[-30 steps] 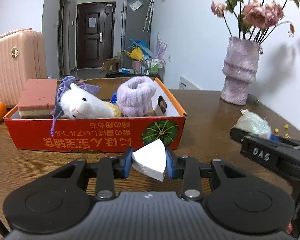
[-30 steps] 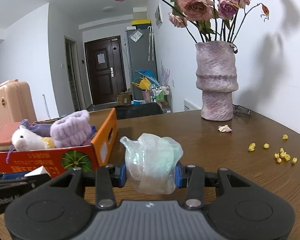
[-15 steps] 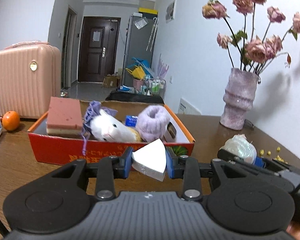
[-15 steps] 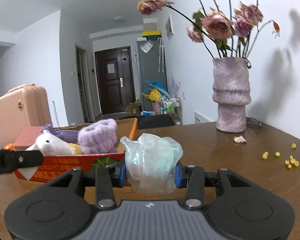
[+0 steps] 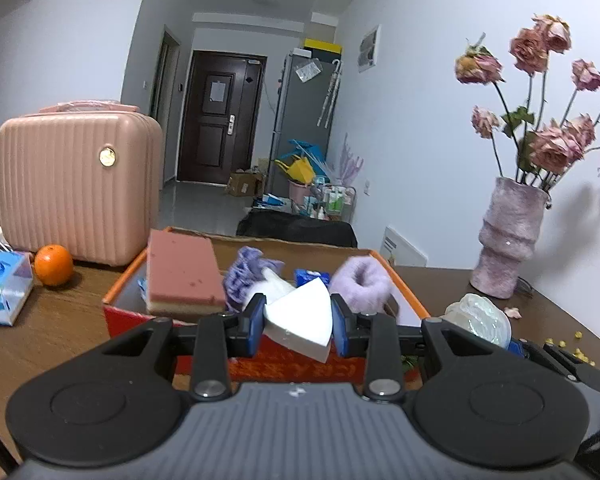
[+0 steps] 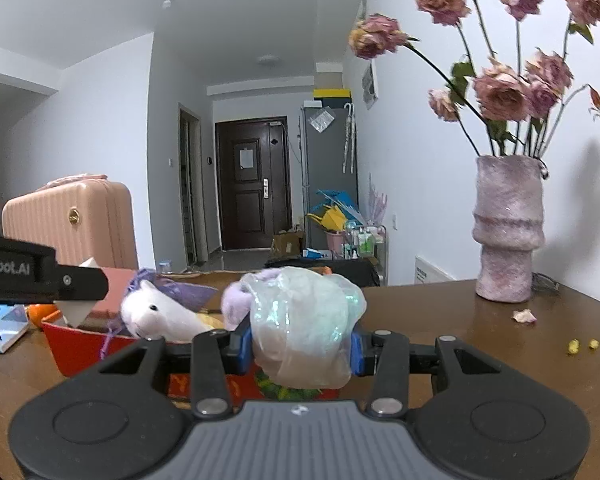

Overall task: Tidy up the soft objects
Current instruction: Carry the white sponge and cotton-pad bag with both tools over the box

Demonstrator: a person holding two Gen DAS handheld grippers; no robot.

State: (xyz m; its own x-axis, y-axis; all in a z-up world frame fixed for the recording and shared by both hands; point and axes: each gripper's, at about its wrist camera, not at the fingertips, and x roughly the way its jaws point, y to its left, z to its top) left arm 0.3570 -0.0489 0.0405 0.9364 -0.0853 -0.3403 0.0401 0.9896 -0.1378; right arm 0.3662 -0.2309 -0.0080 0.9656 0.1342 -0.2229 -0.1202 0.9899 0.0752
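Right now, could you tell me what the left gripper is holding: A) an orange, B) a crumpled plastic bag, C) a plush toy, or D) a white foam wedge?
D: the left gripper is shut on the white wedge; the bag sits in the right gripper.

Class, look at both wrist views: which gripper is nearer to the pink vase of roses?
Right. The right gripper, shut on a plastic bag, sits on the vase side; the left gripper, holding a white wedge, is farther over.

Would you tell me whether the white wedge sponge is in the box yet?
Not yet: the white wedge sponge sits clamped between the left gripper jaws.
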